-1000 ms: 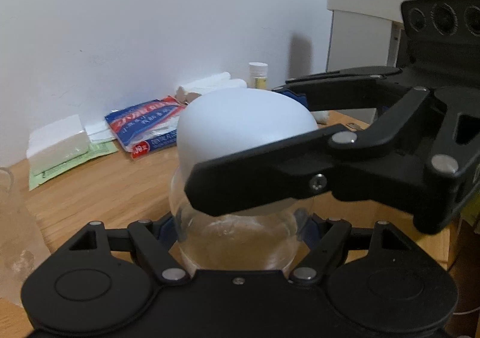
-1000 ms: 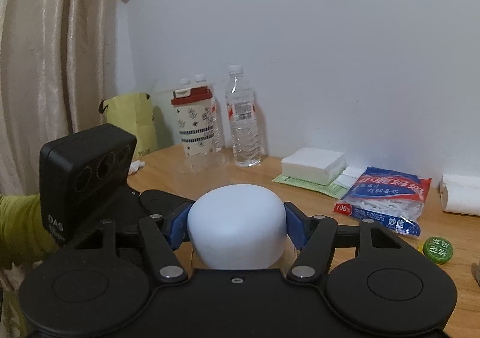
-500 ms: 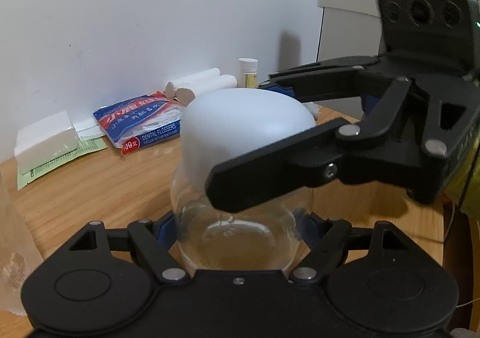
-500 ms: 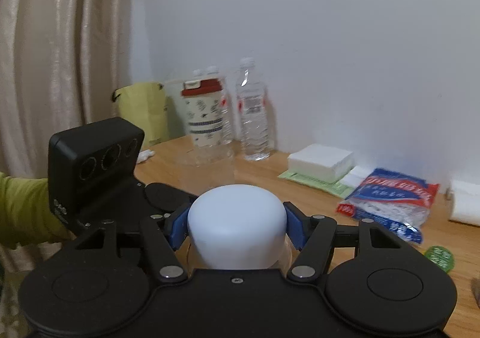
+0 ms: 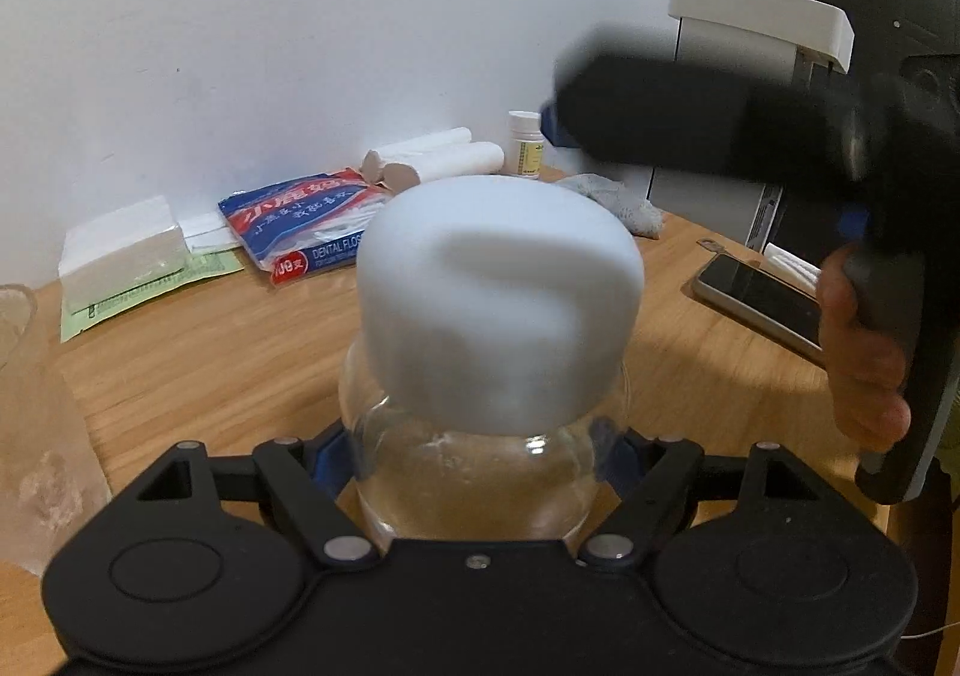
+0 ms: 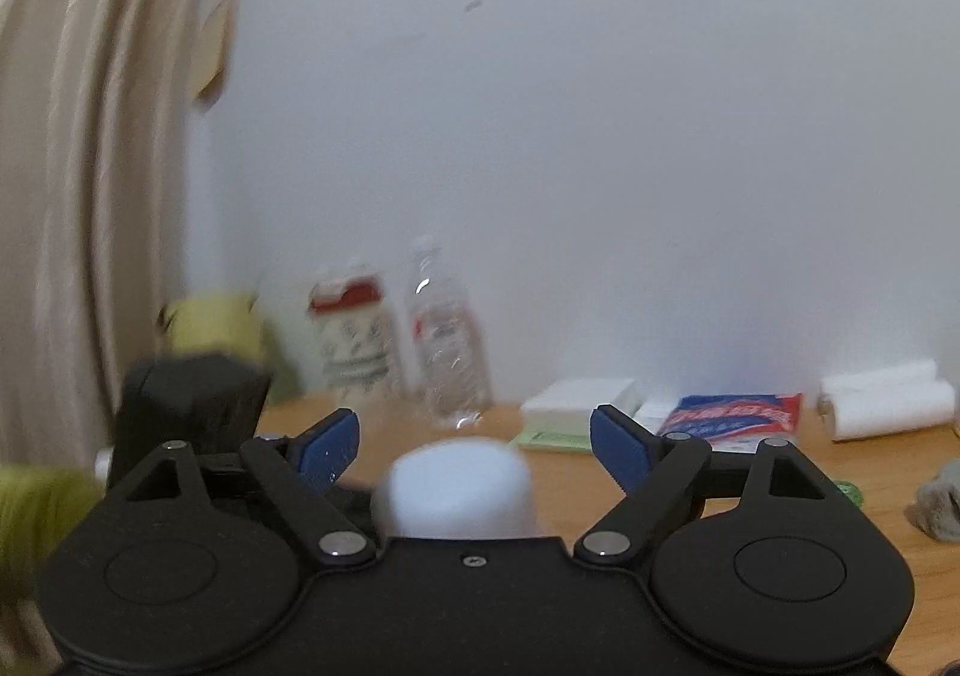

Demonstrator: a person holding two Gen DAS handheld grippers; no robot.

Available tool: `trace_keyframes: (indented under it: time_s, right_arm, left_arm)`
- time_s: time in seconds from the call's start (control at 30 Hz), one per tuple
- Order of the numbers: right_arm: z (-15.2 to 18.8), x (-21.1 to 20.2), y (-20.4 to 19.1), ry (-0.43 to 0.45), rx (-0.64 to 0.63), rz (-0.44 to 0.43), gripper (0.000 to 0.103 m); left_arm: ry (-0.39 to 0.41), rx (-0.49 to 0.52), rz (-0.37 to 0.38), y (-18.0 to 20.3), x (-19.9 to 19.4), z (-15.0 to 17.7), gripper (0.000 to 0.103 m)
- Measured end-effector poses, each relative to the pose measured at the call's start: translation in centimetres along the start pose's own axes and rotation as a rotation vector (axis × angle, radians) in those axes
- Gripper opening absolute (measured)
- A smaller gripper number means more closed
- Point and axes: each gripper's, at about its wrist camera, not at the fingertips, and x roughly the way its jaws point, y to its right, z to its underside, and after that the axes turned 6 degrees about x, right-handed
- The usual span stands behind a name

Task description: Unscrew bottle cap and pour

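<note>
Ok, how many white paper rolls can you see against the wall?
2. Both paper rolls lie side by side against the wall, right of the floss bag: the rear one and the front one, touching. More could be hidden behind them.

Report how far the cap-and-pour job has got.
Done: the left gripper clamps the clear bottle upright on the table. In hand: unscrewing. The white cap sits on the neck, while the right gripper is open and lifted off it, perhaps for a regrip. Left: taking the cap off and pouring.
</note>
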Motion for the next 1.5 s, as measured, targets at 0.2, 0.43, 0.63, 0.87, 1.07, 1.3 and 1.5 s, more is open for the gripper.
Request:
trace_keyframes:
  time_s: [0.2,0.43,0.63,0.87,1.07,1.3,1.5]
  right_arm:
    - [0.9,0.3,-1.2,-0.037,-0.016,0.012,0.089]
    - [0.7,1.4,-1.2,-0.078,-0.019,0.127,0.080]
    - [0.4,2.0,-1.0,-0.108,0.000,0.103,0.070]
    - [0.3,2.3,-0.8,-0.144,-0.004,0.098,0.071]
    - [0.3,2.4,-0.3,-0.145,0.024,0.091,0.071]
    - [0.2,2.3,-0.2,-0.141,0.025,0.086,0.071]
    - [0.0,1.7,-0.4,-0.123,0.022,0.080,0.070]
  left_arm:
    - [0.011,-0.012,-0.022,-0.2,-0.6,0.4,0.096]
    - [0.005,-0.025,-0.037,-0.1,-1.0,0.5,0.096]
    - [-0.008,-0.030,-0.064,0.1,-0.7,0.4,0.095]
    - [-0.020,-0.083,-0.045,-0.3,-0.1,0.3,0.087]
    - [-0.005,-0.098,-0.056,-0.1,0.3,-0.1,0.083]
    - [0.002,-0.091,-0.053,0.1,0.2,-0.2,0.081]
    - [0.034,-0.055,-0.068,0.6,-0.4,-0.2,0.081]
